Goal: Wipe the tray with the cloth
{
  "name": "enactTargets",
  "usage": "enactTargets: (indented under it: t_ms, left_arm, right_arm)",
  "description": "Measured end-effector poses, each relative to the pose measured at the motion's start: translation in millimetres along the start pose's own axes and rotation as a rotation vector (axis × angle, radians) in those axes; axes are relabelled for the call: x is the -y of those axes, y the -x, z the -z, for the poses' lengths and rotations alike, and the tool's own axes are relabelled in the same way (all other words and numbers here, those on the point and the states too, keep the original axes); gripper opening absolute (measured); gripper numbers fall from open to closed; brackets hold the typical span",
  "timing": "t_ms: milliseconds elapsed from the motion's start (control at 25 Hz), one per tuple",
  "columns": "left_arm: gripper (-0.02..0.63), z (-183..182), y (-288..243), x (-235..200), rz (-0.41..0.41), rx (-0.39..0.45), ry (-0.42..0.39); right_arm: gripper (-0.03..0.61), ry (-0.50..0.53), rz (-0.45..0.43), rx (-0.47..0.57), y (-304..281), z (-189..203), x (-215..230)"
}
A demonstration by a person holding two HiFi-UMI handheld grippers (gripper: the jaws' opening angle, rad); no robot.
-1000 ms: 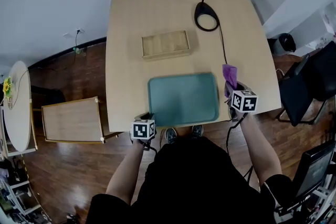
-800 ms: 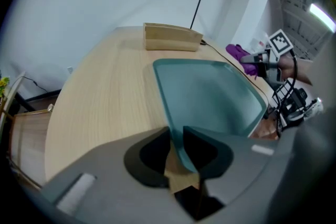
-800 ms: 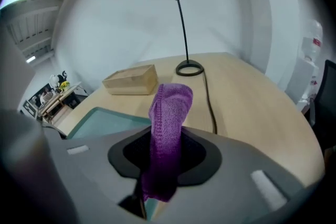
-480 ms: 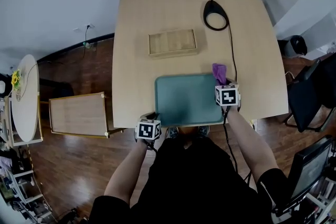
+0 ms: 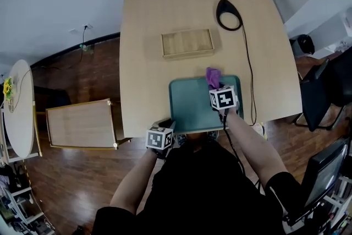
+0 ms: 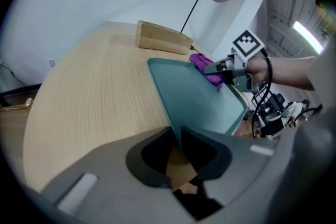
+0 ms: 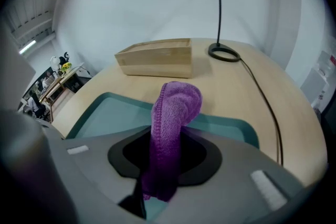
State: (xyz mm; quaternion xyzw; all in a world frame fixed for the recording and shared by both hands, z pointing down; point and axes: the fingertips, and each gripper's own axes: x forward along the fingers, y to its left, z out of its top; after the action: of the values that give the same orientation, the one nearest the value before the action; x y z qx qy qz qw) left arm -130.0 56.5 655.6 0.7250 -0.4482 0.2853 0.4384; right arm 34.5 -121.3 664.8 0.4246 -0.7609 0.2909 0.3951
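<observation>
A teal tray [image 5: 192, 113] lies at the table's near edge. My right gripper [image 5: 216, 85] hangs over the tray's far middle, shut on a purple cloth [image 5: 213, 77] that sticks up out of the jaws. In the right gripper view the cloth [image 7: 176, 105] fills the gap of that gripper [image 7: 165, 139] above the tray [image 7: 105, 113]. My left gripper [image 5: 166, 125] sits at the tray's near left corner. Its jaws have just been closing, and in the left gripper view the tray [image 6: 194, 97] has its rim pinched in the gripper [image 6: 177, 136].
A shallow wooden box [image 5: 187, 43] stands beyond the tray. A black lamp base [image 5: 229, 7] sits at the far right, and its cable [image 5: 248, 74] runs down the table past the tray's right side. A wooden cart [image 5: 80, 124] stands on the floor to the left.
My right gripper has carried the cloth leftward from beside the tray's right edge to over the tray's far part. The left gripper has stayed at the near left corner.
</observation>
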Motion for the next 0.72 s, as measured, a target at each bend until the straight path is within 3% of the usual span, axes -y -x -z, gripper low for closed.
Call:
enactTargets:
  t_ms: [360,600,720]
  left_arm:
    - [0.089,-0.2,1.1,4.9,0.088,-0.038,-0.005]
    - [0.092,-0.3,1.6,5.0,0.081,-0.060,-0.038]
    - [0.092,-0.3,2.4,2.9,0.057,-0.059,-0.038]
  right_arm:
    - [0.114,0.087,-0.102,-0.005,-25.3,-20.6,-111.8]
    - [0.114,0.163,-0.229,0.010,-31.8,-40.5,-185.3]
    - [0.109,0.222,-0.219,-0.008,-26.9,-46.3,-190.5]
